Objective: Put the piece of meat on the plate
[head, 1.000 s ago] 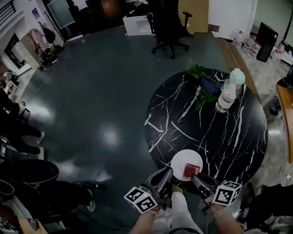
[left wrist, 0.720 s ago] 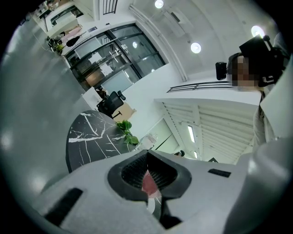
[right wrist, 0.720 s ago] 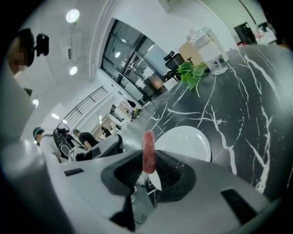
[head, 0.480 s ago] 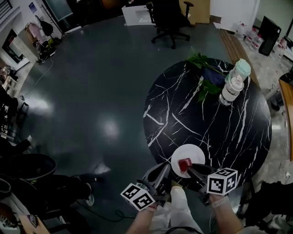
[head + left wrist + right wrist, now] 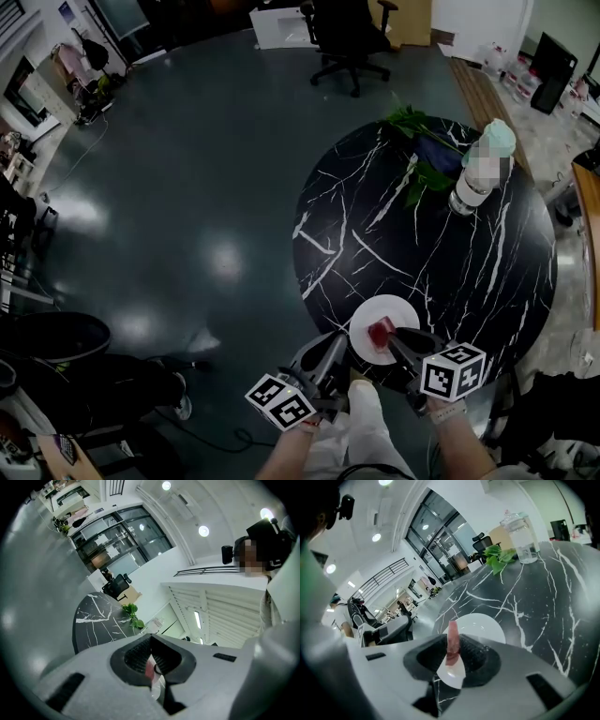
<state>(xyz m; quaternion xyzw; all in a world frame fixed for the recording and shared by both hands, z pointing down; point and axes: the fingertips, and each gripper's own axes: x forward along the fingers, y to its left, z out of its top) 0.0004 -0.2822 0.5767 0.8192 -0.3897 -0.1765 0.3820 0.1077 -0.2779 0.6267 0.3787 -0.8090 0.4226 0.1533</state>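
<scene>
Compared with a second ago, the right tool [image 5: 389, 335] has come lower and rolled over the white plate [image 5: 401, 310], so the piece of meat [image 5: 380, 332] now shows as a smaller red patch at the plate's middle rather than a broad red square. The left tool [image 5: 330, 351] stays where it was, at the plate's 8 o'clock, off the worktop [image 5: 450, 262].

The right tool [image 5: 453, 654] is clamped partway closed on the piece of meat [image 5: 452, 639]. In the right gripper view the slab stands on edge, thin side toward us, its long axis running toward 12 o'clock out past the pads, over the plate [image 5: 483, 623]. The plate sits at the worktop's 7 o'clock edge.

The left tool [image 5: 151, 636] has its tips together and holds nothing.

The meat's lower end is buried between the pads. We cannot tell whether it touches the plate. The right tool covers the plate's near rim, and the bottle [image 5: 469, 192] at 1 o'clock is partly blurred.
</scene>
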